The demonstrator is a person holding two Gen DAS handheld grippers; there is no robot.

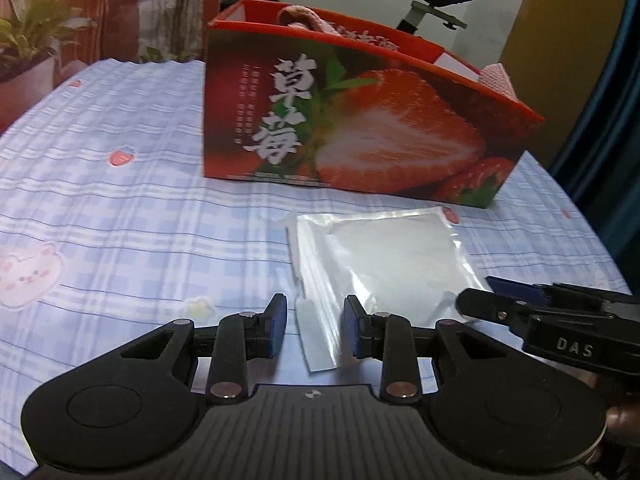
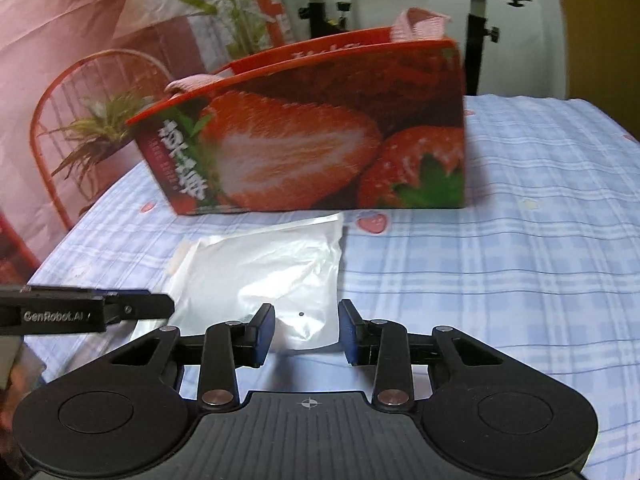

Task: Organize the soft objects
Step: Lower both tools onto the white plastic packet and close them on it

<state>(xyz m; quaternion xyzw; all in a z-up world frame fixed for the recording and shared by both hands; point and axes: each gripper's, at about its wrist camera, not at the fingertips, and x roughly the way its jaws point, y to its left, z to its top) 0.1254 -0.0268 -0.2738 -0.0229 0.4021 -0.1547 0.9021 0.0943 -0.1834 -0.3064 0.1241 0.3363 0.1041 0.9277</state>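
While both grippers are closing in on the clear plastic pouch point(image 1: 376, 256) lying on the checked worktop point(image 1: 120, 208) near the strawberry box point(image 1: 360, 120), the left gripper point(image 1: 314, 328) and right gripper point(image 2: 306, 330) are straddling its near edge, pads not yet pinching; next, a firm squeeze and lift toward the box.

Hidden and cut-off parts around the strawberry box

The strawberry box point(image 1: 360, 120) hides most of the pink cloth point(image 1: 308, 20) inside it; only folds show above its rim. Behind the box, the exercise bike point(image 2: 480, 8) is cut by the picture's top edge. The box's small print is too blurred to read.
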